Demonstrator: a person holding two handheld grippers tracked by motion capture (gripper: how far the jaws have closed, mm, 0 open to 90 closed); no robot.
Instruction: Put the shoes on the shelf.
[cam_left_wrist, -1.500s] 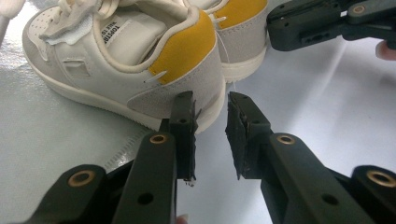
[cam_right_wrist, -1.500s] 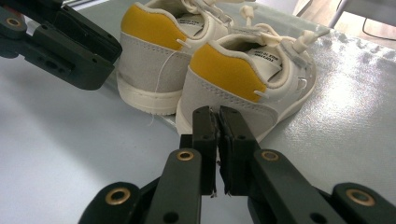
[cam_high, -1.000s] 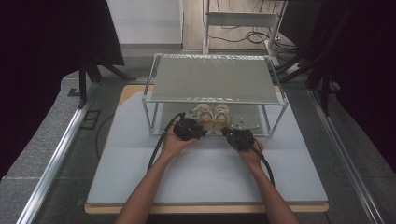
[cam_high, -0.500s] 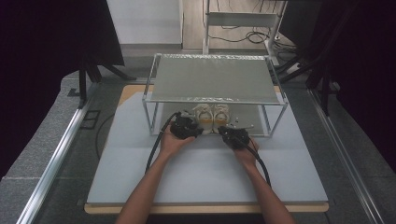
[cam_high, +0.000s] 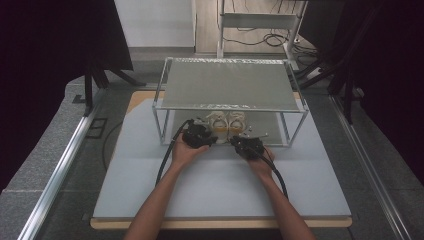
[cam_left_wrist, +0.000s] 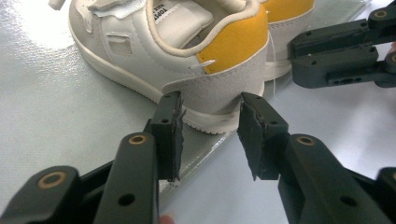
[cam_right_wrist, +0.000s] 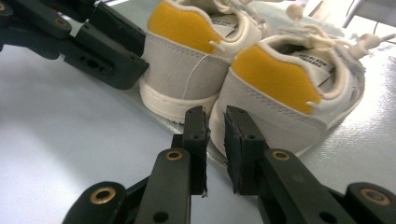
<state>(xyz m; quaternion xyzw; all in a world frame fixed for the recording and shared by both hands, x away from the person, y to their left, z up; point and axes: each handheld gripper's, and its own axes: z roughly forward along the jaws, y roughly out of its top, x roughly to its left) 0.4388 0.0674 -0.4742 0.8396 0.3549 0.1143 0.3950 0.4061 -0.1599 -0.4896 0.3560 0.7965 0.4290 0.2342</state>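
Two small white shoes with yellow heel patches stand side by side on the rack's bottom sheet, heels toward me: the left shoe (cam_high: 216, 121) and the right shoe (cam_high: 236, 120). My left gripper (cam_left_wrist: 211, 128) is open, its jaws on either side of the left shoe's heel (cam_left_wrist: 219, 84), close to it. My right gripper (cam_right_wrist: 215, 123) is open by a narrow gap, with nothing between the pads. Its tips sit just before the right shoe's heel (cam_right_wrist: 280, 93). In the high view the left gripper (cam_high: 200, 136) and right gripper (cam_high: 247, 146) sit at the rack's front edge.
A metal-framed rack (cam_high: 230, 85) with a grey top shelf stands over the shoes; its front posts (cam_high: 161, 125) flank both hands. The rack rests on a pale blue table mat (cam_high: 220, 190). Cables trail back from each gripper along the forearms. Dark curtains surround the table.
Both hands have slid forward toward the rack, the right one also a little to the left, bringing the jaws up to the shoes' heels.
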